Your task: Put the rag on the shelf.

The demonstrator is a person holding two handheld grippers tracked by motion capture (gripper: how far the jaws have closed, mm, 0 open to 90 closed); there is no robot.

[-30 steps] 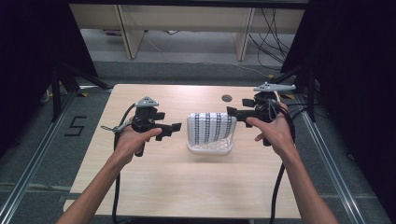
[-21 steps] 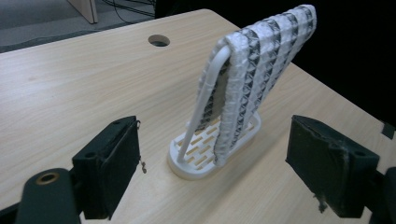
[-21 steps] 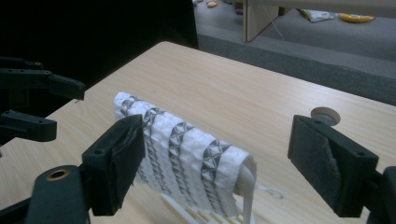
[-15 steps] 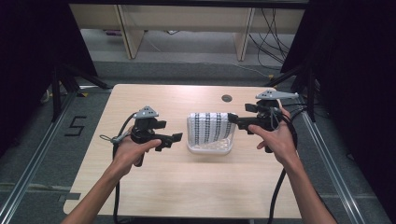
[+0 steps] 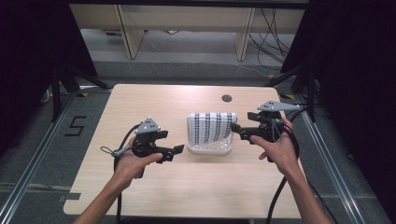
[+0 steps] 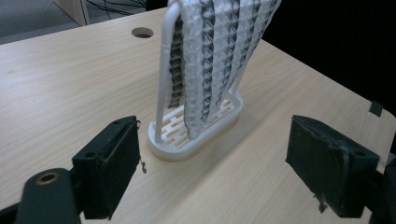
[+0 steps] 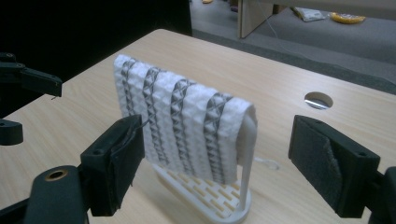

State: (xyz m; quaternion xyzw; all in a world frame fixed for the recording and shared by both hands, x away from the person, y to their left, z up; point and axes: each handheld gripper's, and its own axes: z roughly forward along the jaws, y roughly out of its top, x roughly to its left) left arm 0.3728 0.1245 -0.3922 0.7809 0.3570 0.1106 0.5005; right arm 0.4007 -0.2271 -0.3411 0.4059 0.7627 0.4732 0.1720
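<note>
Centrally, striped towel [image 5: 212, 127], between open tools [image 5: 173, 143]

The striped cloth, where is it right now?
In the high view the striped cloth hangs over a white rack mid-table, between the left gripper and right gripper.

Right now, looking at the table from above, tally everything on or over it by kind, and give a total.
Grippers: 2, the left gripper and the right gripper, each held in a hand with jaws open
Striped cloths: 1, the cloth draped over the rack
White racks: 1, the rack standing on the table
Total: 4
</note>
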